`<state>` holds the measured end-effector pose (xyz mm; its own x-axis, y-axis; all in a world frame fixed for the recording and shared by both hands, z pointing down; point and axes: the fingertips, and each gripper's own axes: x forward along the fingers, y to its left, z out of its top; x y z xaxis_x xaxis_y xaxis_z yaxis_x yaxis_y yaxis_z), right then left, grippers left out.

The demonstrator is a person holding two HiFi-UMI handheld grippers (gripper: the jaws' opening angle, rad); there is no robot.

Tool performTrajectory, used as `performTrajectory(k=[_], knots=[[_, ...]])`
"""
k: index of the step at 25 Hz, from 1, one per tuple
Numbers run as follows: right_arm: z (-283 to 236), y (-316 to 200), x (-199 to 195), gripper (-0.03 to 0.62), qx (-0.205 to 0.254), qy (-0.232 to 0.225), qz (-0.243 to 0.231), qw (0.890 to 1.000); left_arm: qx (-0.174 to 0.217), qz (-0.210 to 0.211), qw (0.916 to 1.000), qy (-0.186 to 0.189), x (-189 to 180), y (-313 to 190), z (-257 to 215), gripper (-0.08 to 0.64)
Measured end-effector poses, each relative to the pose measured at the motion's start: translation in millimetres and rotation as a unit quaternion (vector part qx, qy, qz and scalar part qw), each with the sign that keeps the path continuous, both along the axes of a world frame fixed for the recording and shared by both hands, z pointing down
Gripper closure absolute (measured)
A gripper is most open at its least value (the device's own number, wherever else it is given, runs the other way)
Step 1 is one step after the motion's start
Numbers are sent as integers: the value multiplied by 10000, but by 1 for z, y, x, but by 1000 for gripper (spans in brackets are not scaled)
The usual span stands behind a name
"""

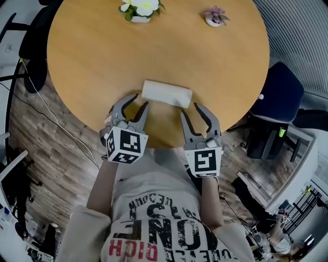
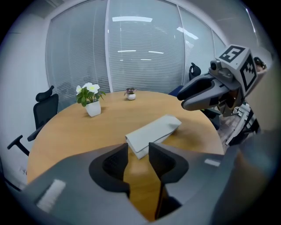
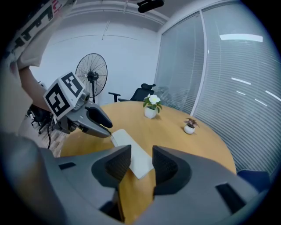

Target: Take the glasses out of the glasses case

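Hovering on the near side of the glasses case [image 1: 166, 94], touching nothing. Left gripper [image 1: 141, 101] just short of the case's left end, jaws parted and empty, with only bare table [image 1: 92, 66] showing between them. Right gripper [image 1: 190, 110] just short of the case's right end, jaws likewise parted on nothing. Judging by this, no part of the task done yet: case flat and shut, glasses not out. Probably left to do: steadying the case, lifting the lid, drawing the glasses out. Hidden inside the case, any glasses. Hard to make out: hinge side and opening seam. Well beyond the case, two small potted plants [image 1: 139, 9].
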<state>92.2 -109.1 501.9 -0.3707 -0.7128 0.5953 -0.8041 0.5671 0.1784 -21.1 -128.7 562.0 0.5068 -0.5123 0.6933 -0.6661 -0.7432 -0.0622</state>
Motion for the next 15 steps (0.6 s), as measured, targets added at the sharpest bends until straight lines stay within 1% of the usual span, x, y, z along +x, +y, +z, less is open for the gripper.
performTrajectory(k=[2,4,10,15], knots=[[9,1,-3,468,-75,94,-55,9999,-77,90,9998,-153,0,1,9,398],[17,1,-5,460,-142,159,-76,9997,-139,130,9996,-213,0,0,16,392],[24,-1,-7,439,-259,377,-127,9989,-319,188,9991,-226,0,-6,26,391],[31,-1,-4,428,-389,582,-170,9974,-350,309,9985,-271,1,-8,28,388]])
